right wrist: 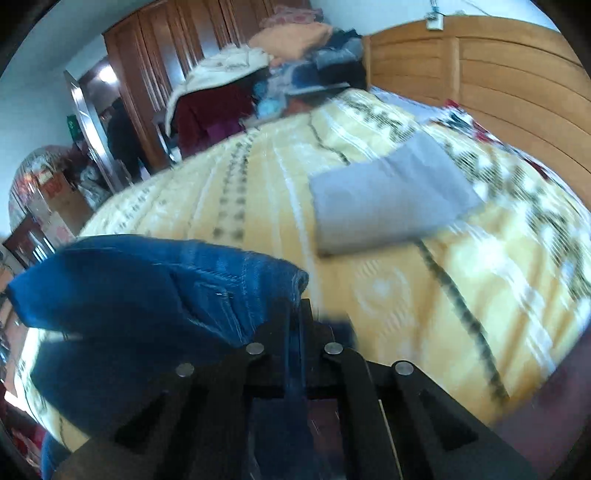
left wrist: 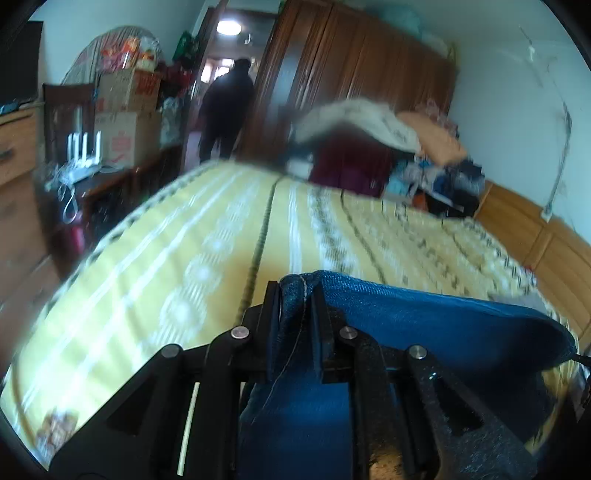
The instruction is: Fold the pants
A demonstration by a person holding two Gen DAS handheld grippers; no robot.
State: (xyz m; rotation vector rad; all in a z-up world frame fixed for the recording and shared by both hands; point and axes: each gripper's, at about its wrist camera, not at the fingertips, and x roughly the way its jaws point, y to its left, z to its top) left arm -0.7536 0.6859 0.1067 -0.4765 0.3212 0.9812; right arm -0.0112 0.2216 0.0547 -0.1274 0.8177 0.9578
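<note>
Daylight is soft and even on my feeds, and a ceiling lamp (left wrist: 229,27) glares white in the hallway. Motion blur smears the yellow bedspread (left wrist: 207,236) and clothes pile (right wrist: 295,70). Fisheye bends everything, and the corners go black.

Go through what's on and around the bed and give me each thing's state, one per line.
Jeans: lifted off the bed, held at two points.
Left gripper: shut on jeans.
Right gripper: shut on jeans.
Grey cloth: folded, lying flat on the bed.
Clothes pile: heaped, unfolded.
Door: open.
</note>
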